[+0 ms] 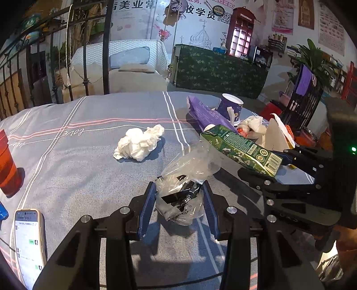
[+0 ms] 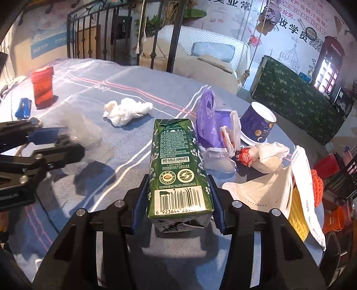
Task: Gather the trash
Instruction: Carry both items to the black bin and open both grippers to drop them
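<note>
This is looking like a small shop or training studio with a lounge corner. A wall banner (image 1: 196,11) with large Chinese characters is covering the back wall beside a red telephone-booth cabinet (image 1: 242,33). A white wicker sofa (image 1: 125,58) is sitting behind a desk (image 1: 89,156) that is wearing a grey striped cloth.

The crumpled tissue (image 1: 139,142) lies near the middle of the table (image 1: 89,156). The phone (image 1: 30,245) lies at the near left edge, the cup (image 2: 42,85) behind it by the left edge. Toward the far right edge stands the paper tub (image 2: 258,125), the pouch (image 2: 207,118) just left of it. The face mask (image 2: 267,191) lies at the right edge, before the tub.
</note>
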A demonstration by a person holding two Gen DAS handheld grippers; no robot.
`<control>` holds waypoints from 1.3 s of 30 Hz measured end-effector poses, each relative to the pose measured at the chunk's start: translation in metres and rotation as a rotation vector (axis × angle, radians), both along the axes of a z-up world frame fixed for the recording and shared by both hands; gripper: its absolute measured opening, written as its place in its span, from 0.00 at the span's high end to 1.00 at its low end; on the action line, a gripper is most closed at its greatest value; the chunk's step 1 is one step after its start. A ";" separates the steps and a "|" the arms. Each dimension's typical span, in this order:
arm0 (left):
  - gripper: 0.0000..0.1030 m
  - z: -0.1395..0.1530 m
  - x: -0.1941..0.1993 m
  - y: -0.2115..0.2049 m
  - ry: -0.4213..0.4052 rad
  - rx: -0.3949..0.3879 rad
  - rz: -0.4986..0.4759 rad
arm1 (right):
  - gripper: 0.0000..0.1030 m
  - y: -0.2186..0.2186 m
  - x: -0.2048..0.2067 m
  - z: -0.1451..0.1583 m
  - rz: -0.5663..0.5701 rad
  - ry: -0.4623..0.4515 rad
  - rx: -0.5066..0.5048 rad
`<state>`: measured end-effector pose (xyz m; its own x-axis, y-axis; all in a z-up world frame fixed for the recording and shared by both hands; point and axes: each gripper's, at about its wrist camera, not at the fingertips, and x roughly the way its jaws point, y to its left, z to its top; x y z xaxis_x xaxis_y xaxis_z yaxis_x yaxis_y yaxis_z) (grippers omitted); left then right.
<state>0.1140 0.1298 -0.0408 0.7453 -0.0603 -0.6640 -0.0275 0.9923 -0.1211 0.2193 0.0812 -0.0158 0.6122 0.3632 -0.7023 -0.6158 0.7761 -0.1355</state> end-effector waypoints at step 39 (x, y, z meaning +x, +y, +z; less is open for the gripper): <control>0.60 0.015 0.038 -0.316 -0.014 -0.061 -0.698 | 0.51 -0.417 -0.011 -0.071 -1.017 0.142 0.216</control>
